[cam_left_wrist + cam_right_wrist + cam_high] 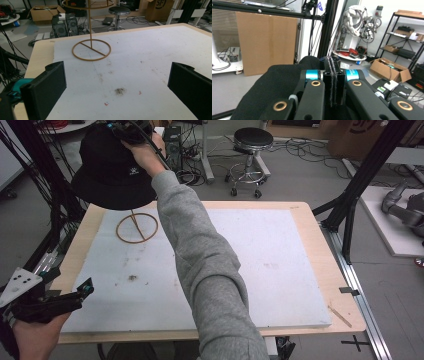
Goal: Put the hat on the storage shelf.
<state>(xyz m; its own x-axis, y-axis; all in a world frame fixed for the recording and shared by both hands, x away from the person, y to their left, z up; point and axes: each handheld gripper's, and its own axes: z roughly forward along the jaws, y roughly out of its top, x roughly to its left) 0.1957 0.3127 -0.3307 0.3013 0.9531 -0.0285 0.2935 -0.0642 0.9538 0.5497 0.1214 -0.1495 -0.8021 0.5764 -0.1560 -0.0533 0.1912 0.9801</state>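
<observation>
A black bucket hat of soft, matte fabric with a small white logo is held above the far left corner of the table, over a thin wooden stand. The stand is made of a flat ring base with a crossbar and a slim upright rod; in the left gripper view a second ring is seen at its top, and whether the hat touches that ring cannot be told. The right gripper is reached far forward on a grey knitted sleeve, and its jaws are pressed flat together, pinching the dark cloth of the hat's crown, as seen in the right gripper view. The left gripper is kept at the near left edge of the table, its two flat black rectangular jaws spread wide with nothing between them. The table is a pale wooden board covered by a white foam-like sheet, marked with small dark smudges and specks. A round black stool on a chrome base is noted on the floor beyond the table.
</observation>
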